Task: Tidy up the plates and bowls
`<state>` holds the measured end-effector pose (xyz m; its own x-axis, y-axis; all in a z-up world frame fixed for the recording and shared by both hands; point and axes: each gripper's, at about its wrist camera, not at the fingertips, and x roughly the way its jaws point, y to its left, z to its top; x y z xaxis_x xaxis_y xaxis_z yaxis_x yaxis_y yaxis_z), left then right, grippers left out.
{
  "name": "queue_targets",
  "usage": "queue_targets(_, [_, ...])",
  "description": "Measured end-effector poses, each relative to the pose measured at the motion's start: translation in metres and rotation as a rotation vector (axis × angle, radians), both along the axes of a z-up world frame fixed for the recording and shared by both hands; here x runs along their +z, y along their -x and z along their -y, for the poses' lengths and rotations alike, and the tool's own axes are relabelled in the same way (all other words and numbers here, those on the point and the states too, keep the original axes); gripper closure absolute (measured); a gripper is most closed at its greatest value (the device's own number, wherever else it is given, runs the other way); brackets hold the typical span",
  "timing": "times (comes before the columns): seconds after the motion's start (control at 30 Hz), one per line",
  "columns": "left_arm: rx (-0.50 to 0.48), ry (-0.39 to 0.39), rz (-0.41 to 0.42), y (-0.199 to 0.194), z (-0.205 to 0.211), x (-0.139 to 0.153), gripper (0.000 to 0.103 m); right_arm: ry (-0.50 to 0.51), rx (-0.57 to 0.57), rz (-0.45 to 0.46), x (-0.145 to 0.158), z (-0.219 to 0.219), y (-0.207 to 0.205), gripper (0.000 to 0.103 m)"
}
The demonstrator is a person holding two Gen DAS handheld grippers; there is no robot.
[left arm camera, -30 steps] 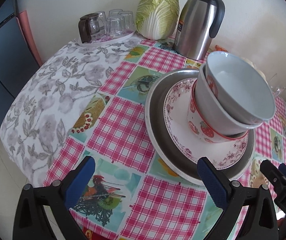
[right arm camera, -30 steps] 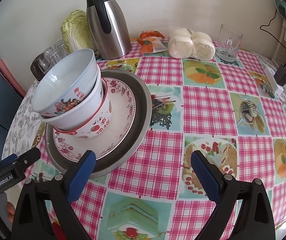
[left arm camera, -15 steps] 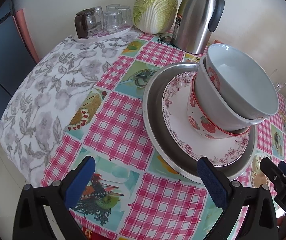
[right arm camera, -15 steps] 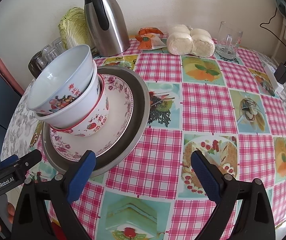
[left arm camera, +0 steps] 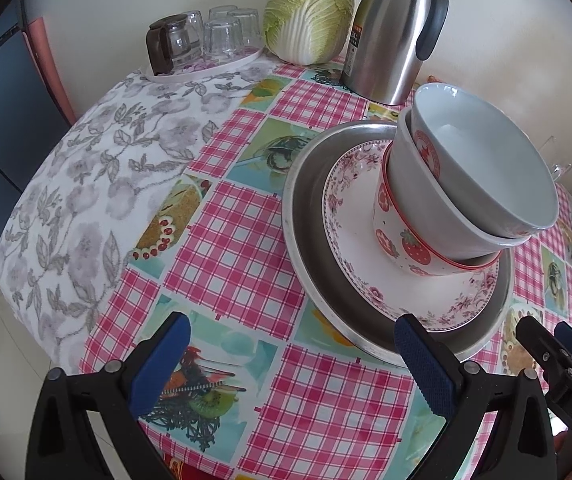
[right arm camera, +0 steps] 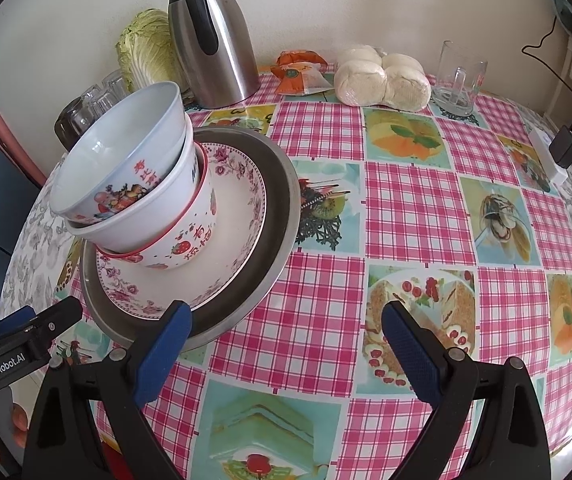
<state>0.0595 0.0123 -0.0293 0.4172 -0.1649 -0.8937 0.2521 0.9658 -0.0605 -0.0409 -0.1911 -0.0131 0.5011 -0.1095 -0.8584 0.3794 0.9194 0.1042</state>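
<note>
A metal plate [left arm camera: 305, 208] [right arm camera: 282, 216] lies on the checked tablecloth with a floral plate [left arm camera: 361, 276] [right arm camera: 242, 216] on it. On the floral plate stands a tilted stack of three bowls: a strawberry bowl [left arm camera: 409, 252] [right arm camera: 182, 248] at the bottom, a plain white bowl [left arm camera: 429, 208] [right arm camera: 142, 220] in it, and a white decorated bowl [left arm camera: 497, 176] [right arm camera: 118, 160] on top. My left gripper [left arm camera: 291, 356] is open in front of the plates, holding nothing. My right gripper [right arm camera: 286, 336] is open, its left finger just before the metal plate's rim.
A steel thermos jug [left arm camera: 393, 36] [right arm camera: 214, 40], a cabbage [left arm camera: 309, 8] [right arm camera: 146, 48] and a tray of glasses [left arm camera: 210, 40] stand at the back. Buns [right arm camera: 381, 80], a snack packet [right arm camera: 297, 72], a glass [right arm camera: 457, 80] and a charger [right arm camera: 565, 148] sit to the right.
Both grippers have drawn slightly closer to the table and the stack; the back objects sit higher in the views. The dishes have not moved and the jaws stay open.
</note>
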Motion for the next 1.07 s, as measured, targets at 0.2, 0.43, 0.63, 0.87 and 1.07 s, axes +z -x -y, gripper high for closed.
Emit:
queue_targets(0.2, [-0.003, -0.009, 0.006, 0.0005, 0.0007, 0.0004, 0.000, -0.001, -0.005, -0.002, -0.0010, 0.0012, 0.0002, 0.007])
queue_targets(0.43, [-0.002, -0.014, 0.011, 0.0008, 0.0012, 0.0009, 0.000, -0.001, -0.004, -0.003, -0.0012, 0.0012, 0.0000, 0.007])
queue_targets(0.63, [-0.001, -0.013, 0.013, 0.0006, 0.0010, 0.0010, 0.000, -0.001, -0.004, -0.004, -0.0009, 0.0010, -0.0004, 0.007])
queue_targets(0.87, [0.008, -0.013, 0.033, 0.0031, 0.0002, 0.0045, 0.000, -0.001, -0.005, -0.005, -0.0022, 0.0013, 0.0007, 0.007])
queue_targets(1.07, [-0.027, -0.034, 0.064, 0.0074, 0.0076, 0.0092, 0.000, 0.000, -0.003, -0.006, -0.0030, 0.0016, 0.0016, 0.007])
